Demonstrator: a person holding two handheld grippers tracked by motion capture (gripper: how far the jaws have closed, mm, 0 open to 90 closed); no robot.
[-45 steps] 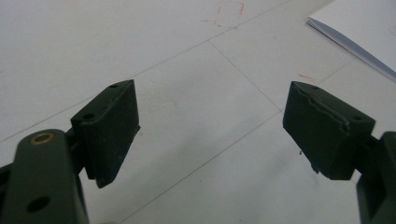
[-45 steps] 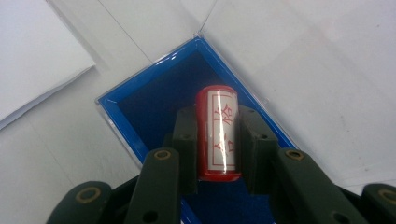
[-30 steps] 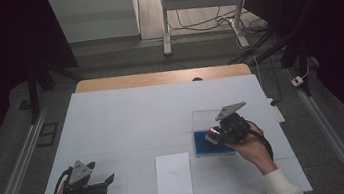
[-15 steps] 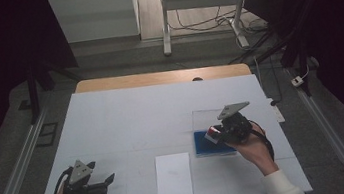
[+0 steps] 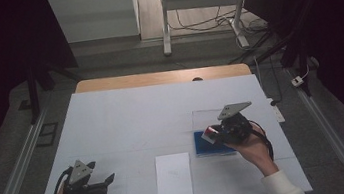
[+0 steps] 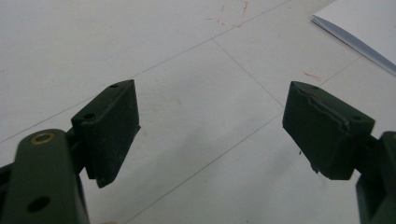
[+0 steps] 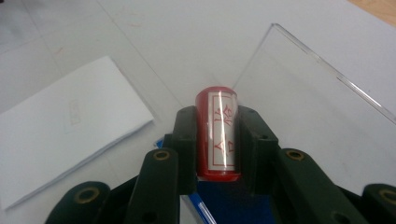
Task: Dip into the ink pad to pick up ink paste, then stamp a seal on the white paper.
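Resting at the near left corner of the white table top (image 5: 127, 118), well to the left of the white paper sheet (image 5: 173, 177), the left gripper (image 5: 104, 180) has its two matt black jaws spread wide with nothing between them; in the left gripper view (image 6: 205, 135) they frame only bare, faintly ruled board and a corner of the sheet. That flat, rectangular sheet serves as the landmark, lying at the near edge. To the right of it and a little farther back, the right gripper (image 5: 211, 133) has its jaws clenched on a red cylindrical stamp with a white label (image 7: 218, 133), glossy and smooth, carrying red characters. The stamp hangs over a blue square ink pad (image 5: 211, 144), whose clear hinged plastic lid (image 7: 308, 107) stands open behind it. The step in hand looks like inking the seal before pressing it on the sheet. Doing it well likely calls for keeping the stamp upright, meeting the pad squarely, and carrying it leftward to the sheet without any tilt in the grip.
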